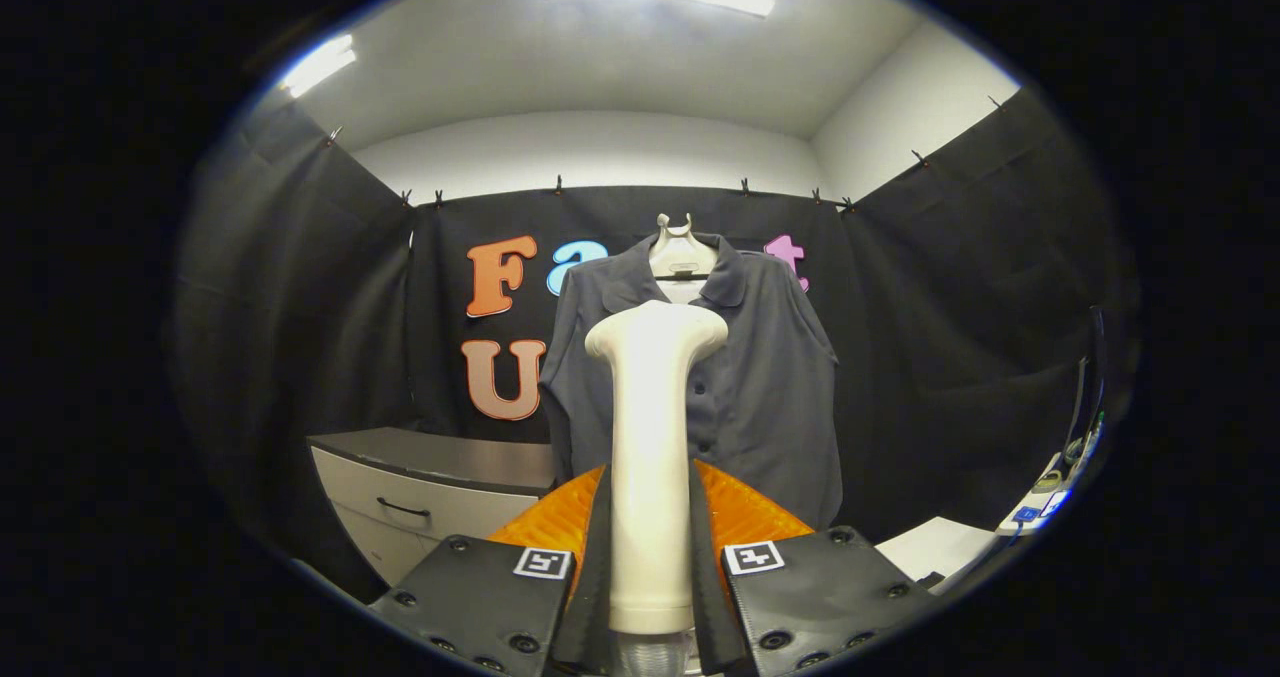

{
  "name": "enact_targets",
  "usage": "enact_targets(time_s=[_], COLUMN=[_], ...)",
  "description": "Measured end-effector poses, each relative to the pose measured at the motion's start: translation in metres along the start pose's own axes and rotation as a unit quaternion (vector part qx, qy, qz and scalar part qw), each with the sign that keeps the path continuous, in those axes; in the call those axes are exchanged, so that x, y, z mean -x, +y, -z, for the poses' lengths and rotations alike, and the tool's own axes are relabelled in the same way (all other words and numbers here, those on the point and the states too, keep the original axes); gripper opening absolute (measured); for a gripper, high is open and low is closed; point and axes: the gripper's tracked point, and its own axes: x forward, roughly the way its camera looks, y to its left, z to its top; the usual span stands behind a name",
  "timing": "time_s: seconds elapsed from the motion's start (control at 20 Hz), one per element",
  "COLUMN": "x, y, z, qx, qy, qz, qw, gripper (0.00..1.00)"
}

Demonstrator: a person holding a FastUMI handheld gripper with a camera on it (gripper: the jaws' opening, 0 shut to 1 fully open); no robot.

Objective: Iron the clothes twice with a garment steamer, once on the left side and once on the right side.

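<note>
The gripper [650,517] has both fingers clamped on the upright handle of the garment steamer [652,437], keeping its head aimed at the grey shirt [770,387], which hangs on a hanger [682,247] beyond, spread flat for steaming either side.

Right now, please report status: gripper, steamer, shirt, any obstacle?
Gripper shut on steamer, held upright. Shirt on hanger beyond the fingers, steamer head in front of its placket. Nothing between them.
</note>
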Motion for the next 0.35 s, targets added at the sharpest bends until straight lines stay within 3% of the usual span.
enact_targets(time_s=[0.35], x=[0.0030], y=[0.0004], z=[0.0009], qx=[-0.002], qy=[0.000], qz=[0.000], qw=[1.000], gripper=[0.42])
